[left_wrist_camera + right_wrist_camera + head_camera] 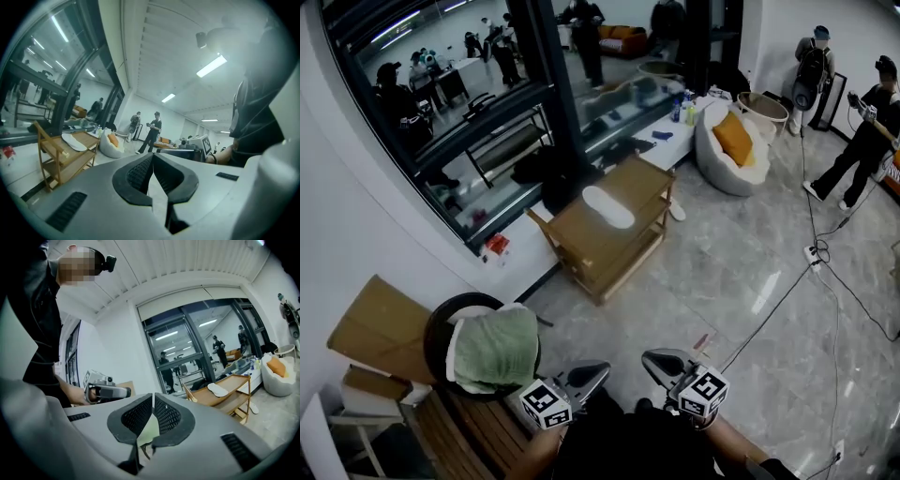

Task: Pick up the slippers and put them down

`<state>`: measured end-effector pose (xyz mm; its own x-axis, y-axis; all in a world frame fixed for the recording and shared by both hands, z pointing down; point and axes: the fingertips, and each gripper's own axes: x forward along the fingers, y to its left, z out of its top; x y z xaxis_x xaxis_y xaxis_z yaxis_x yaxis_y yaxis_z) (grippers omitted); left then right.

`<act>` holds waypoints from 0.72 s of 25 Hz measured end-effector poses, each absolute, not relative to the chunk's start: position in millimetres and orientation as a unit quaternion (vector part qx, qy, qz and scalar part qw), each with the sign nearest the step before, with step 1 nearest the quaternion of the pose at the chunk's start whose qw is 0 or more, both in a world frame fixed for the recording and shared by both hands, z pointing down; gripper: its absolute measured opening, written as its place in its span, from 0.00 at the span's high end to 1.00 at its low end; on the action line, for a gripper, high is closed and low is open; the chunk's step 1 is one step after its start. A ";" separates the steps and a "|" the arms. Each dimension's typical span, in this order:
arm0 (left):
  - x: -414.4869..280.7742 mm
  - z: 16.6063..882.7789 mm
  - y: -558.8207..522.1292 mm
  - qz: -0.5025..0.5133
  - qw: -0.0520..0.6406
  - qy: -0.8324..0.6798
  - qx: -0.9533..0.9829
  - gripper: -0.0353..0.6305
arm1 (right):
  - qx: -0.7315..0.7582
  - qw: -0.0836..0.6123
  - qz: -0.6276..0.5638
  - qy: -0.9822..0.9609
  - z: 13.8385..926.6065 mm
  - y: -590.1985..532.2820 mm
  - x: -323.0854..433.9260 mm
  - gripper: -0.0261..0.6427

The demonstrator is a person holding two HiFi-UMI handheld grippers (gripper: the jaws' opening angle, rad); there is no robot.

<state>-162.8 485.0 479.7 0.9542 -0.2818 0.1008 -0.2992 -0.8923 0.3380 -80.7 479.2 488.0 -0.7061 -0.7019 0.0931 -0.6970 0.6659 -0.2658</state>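
**Status.** The left tongs (pixel 586 377) and the right tongs (pixel 662 362) are both closed tip to tip with nothing between them. They are held side by side and about level, well apart from the wooden rack (pixel 581 246), on its near side.

**Location of the work items.** One white slipper (pixel 607 206) lies flat on the top shelf of the rack, near the middle. What appears to be a second slipper (pixel 676 212) lies on the floor just beside the rack's far right corner. No slipper has been picked up yet, so the step in hand is judged to be the approach.

**Recommended procedure.**
1. Close the distance to the rack first. Neither slipper looks reachable from the present position.
2. Spread one pair of tongs wide before it reaches the rack, not over the slipper.
3. Bring the tongs in low and nearly level across the top shelf. The slipper is thin and flat, so one jaw probably has to slide under its edge.
4. Grip near the middle of the slipper's length so it does not droop or swing.
5. Lift straight up from the rack before moving sideways.

**Caution.** The raised corner posts (pixel 534 219) of the rack could catch the tongs on entry.
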 end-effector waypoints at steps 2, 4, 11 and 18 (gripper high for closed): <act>-167.5 485.1 477.8 0.027 0.185 -0.155 0.970 0.93 | -0.386 0.011 -0.151 0.910 492.8 471.4 -78.4 0.92; -169.9 491.8 465.2 0.029 0.189 -0.158 0.969 0.93 | -0.388 0.012 -0.156 0.908 497.6 459.6 -77.2 0.92; -165.7 500.3 394.1 0.019 0.200 -0.152 0.968 0.93 | -0.405 -0.007 -0.167 0.899 505.7 402.3 -72.7 0.92; -179.6 494.9 303.1 0.011 0.199 -0.147 0.969 0.93 | -0.412 -0.016 -0.163 0.896 496.4 310.2 -87.4 0.92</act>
<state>-179.6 303.1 494.9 0.9564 -0.2813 0.0791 -0.2897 -0.8771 0.3832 -87.4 310.2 496.4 -0.6596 -0.7338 0.1628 -0.7440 0.6067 -0.2798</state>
